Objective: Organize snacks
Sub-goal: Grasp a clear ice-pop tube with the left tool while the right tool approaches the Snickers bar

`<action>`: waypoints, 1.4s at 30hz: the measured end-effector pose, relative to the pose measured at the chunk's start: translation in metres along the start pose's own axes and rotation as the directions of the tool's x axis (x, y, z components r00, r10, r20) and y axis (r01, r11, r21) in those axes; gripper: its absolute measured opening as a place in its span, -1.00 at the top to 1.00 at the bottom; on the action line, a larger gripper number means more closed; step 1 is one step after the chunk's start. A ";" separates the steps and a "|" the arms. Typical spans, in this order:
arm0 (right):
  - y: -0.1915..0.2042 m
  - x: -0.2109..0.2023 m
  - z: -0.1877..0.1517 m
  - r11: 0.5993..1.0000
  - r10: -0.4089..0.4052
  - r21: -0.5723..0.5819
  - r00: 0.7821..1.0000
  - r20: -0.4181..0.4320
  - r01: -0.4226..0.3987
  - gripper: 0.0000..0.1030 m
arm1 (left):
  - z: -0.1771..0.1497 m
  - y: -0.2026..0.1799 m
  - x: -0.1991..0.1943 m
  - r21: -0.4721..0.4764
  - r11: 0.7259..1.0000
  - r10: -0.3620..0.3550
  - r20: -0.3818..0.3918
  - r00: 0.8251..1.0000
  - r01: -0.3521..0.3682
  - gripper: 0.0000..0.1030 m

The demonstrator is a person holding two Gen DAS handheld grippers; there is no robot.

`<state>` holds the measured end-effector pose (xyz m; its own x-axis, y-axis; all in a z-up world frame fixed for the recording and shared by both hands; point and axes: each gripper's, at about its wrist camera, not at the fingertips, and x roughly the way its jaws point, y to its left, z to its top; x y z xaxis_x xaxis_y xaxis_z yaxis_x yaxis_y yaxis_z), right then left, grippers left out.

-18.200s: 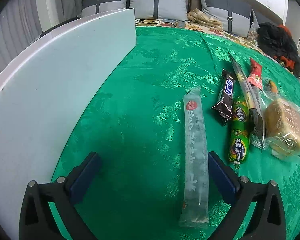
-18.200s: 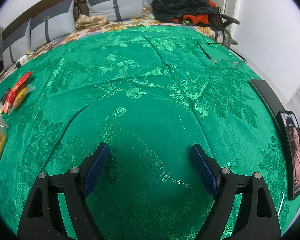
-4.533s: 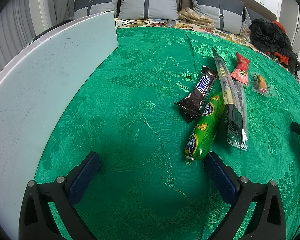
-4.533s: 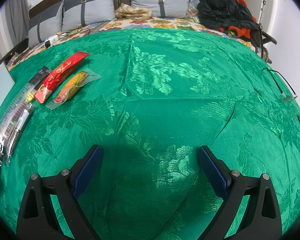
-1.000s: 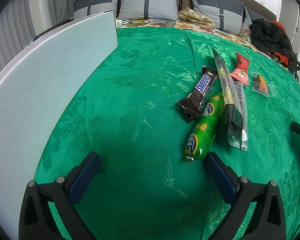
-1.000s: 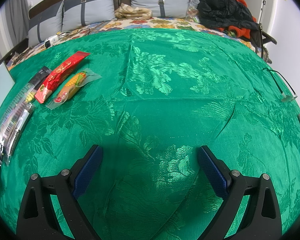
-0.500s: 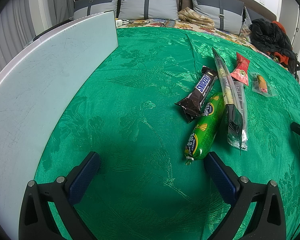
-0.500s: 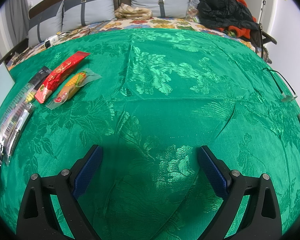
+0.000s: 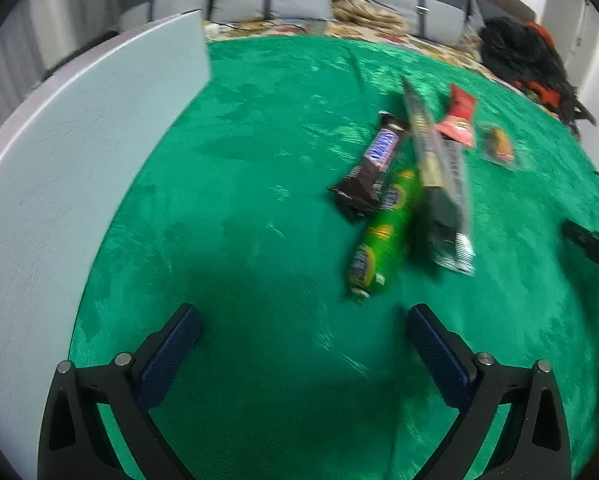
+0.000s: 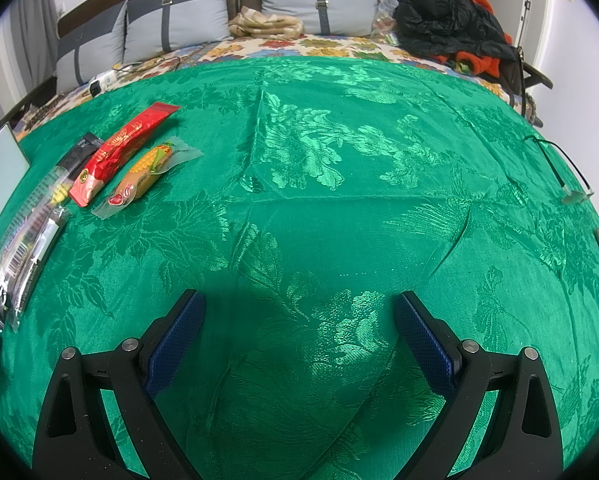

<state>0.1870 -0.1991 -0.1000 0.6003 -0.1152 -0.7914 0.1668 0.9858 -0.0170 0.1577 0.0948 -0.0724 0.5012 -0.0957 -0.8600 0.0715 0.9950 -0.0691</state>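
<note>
Your left gripper (image 9: 301,330) spread wide, empty; green tube-shaped snack roll (image 9: 381,232) just ahead | brown chocolate bar (image 9: 373,166) overlapping it, probably (blurred) | right gripper (image 10: 299,320) apart over bare green brocade cloth (image 10: 339,152); likely kept clear

On the tablecloth (image 9: 259,208) we see the snacks in a row. The Snickers bar (image 9: 373,164) lies at the left, its near end touching the sausage stick (image 9: 383,236) just right of it. Right of these lies the long clear packet (image 9: 439,176), then the ketchup-like sachet (image 9: 459,120), then the corn sausage (image 9: 499,146). A board (image 9: 71,160) stands along the left edge. Pillows (image 10: 179,20) lie behind everything.
</note>
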 end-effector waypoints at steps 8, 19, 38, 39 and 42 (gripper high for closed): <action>0.000 0.000 0.000 1.000 0.000 0.000 1.000 0.000 0.000 -0.91 | 0.061 -0.034 -0.019 0.078 0.993 -0.092 0.051 0.994 0.088 -0.83; 0.000 -0.001 0.000 1.000 0.001 -0.003 1.000 0.000 -0.001 -0.91 | 0.099 -0.069 0.022 0.105 0.994 -0.039 -0.029 0.999 0.042 0.77; 0.162 0.024 0.060 0.944 0.329 0.090 0.905 -0.271 -0.316 -0.15 | 0.012 0.025 -0.104 -0.084 0.996 -0.018 0.116 0.993 0.028 0.77; 0.166 0.026 0.064 0.946 0.324 0.083 0.903 -0.282 -0.314 -0.14 | 0.010 0.025 -0.106 -0.081 0.997 -0.009 0.118 0.993 0.019 0.77; 0.190 0.026 0.066 0.954 0.268 -0.031 0.897 -0.350 -0.297 0.32 | 0.007 0.027 -0.114 -0.077 0.997 0.019 0.131 0.991 -0.008 0.77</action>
<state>0.2854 -0.0229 -0.0835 0.3093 0.2034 -0.9289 -0.0434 0.9789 0.1999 0.1091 0.1328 0.0271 0.6110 -0.0800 -0.7876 0.0006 0.9949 -0.1005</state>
